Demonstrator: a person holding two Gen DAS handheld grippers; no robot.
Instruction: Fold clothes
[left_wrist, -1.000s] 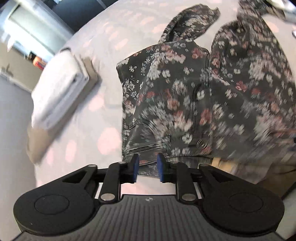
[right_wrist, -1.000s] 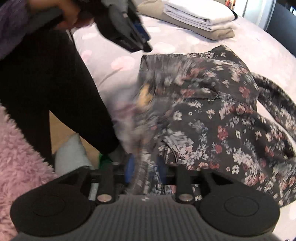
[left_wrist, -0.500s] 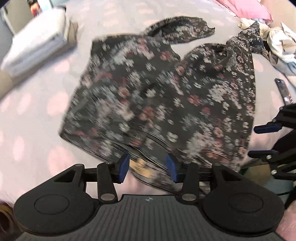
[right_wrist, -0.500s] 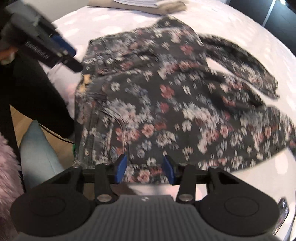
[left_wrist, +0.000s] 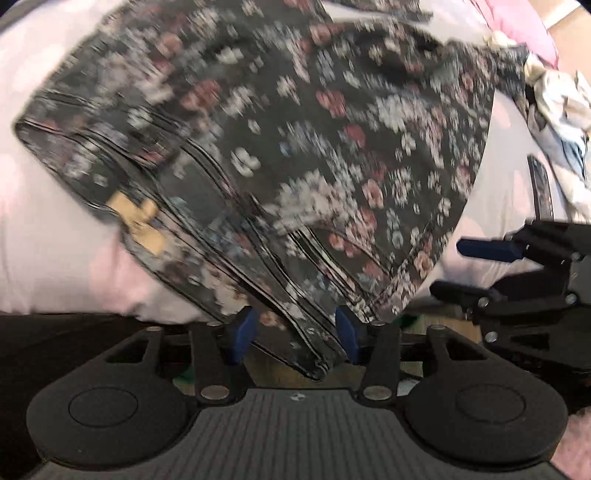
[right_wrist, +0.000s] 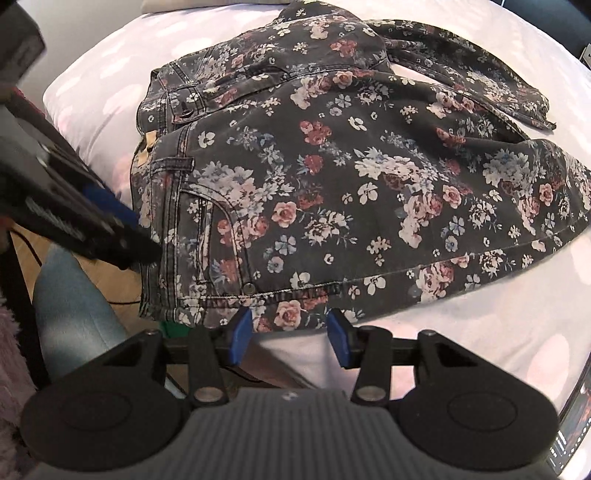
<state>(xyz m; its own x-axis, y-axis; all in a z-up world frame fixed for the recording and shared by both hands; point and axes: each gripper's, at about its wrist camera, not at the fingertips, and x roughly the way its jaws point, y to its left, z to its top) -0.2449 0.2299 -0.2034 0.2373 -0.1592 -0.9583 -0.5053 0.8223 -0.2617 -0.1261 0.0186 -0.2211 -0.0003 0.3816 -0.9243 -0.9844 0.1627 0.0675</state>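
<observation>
Dark floral-print jeans (right_wrist: 332, 177) lie spread on a pale bedsheet with faint pink spots (right_wrist: 480, 332), waistband hanging over the mattress edge at left, tan label showing inside it, legs running right and one doubled back towards the far side, cloth rumpled

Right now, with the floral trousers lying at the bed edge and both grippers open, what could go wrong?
1. The trousers' waistband corner hangs past the bed edge, so a tug could drag them off.
2. The left hand-held gripper, jaws just closing, has only a corner of the waistband between them, so the grip may be thin and slip.
3. The right hand-held gripper sits close beside it, so they could collide.
</observation>
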